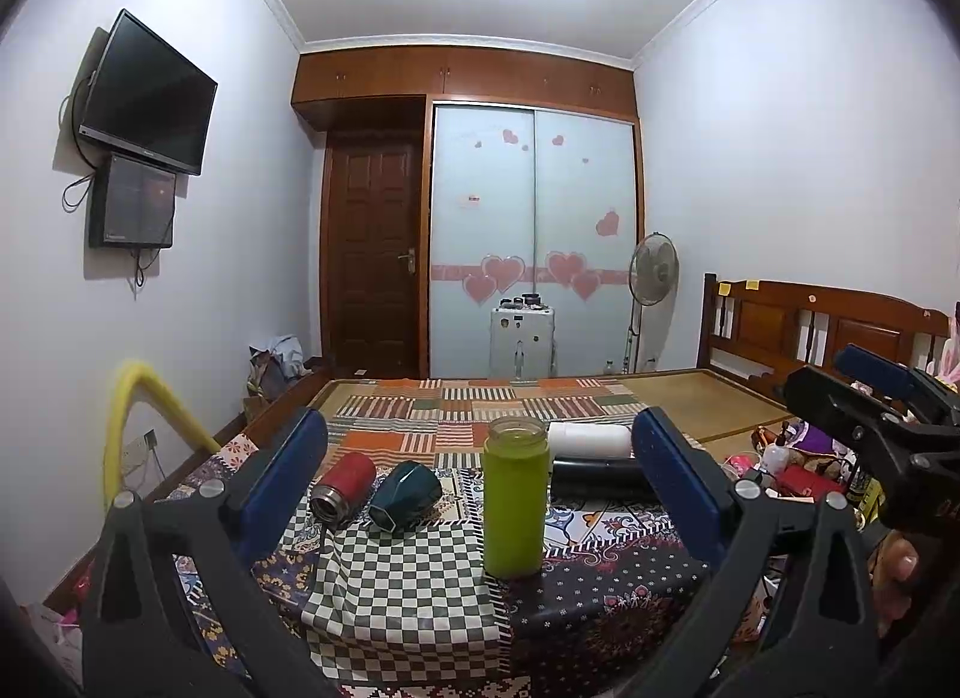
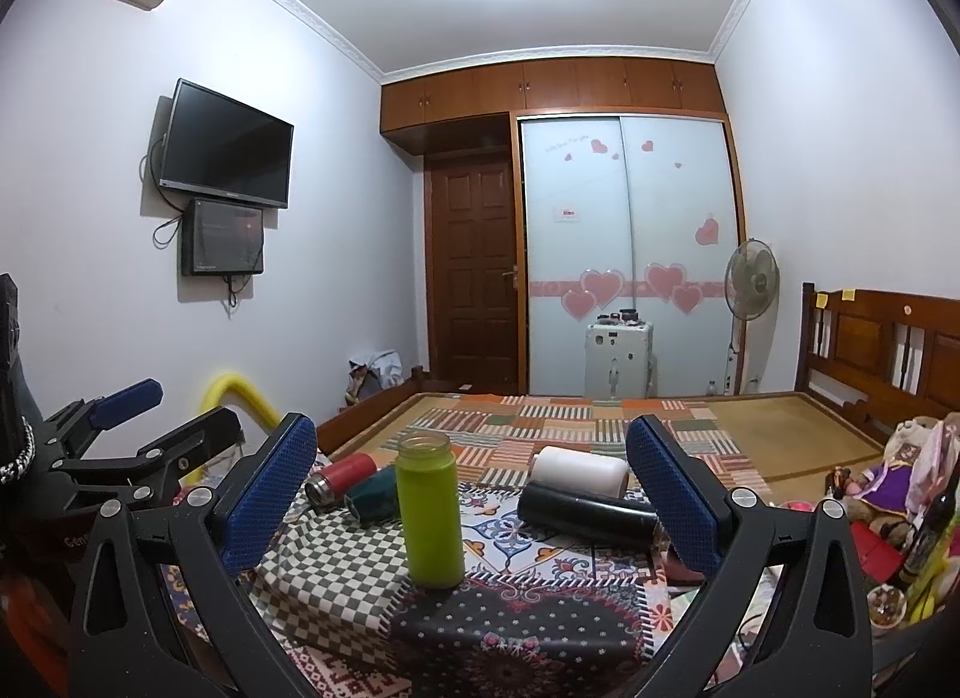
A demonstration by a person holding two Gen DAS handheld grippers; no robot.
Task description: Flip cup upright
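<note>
Left wrist view: your left gripper (image 1: 480,494) is gaping wide, holding nothing; the green cup (image 1: 516,497) is standing upright on the patchwork cloth (image 1: 600,596) between its fingers.

Right wrist view: your right gripper (image 2: 471,500) is likewise spreading wide and empty, cup (image 2: 431,512) standing left of centre, black bottle (image 2: 585,512) lying beside.

Left gripper (image 1: 480,494): your jaws spread wide, nothing between the blue pads (image 1: 282,476).
Green bottle (image 1: 516,497): upright, mouth open, centred between your pads on the patchwork cloth (image 1: 408,590).
Red flask (image 1: 343,486): lying on its side, mouth toward you.
Teal cup (image 1: 405,493): on its side, touching the red flask's right.
Black flask (image 1: 594,479): lying flat behind the green bottle.
White cup (image 1: 591,439): lying just behind the black flask.
Right gripper (image 1: 840,383): at your right edge, jaws parted.
</note>
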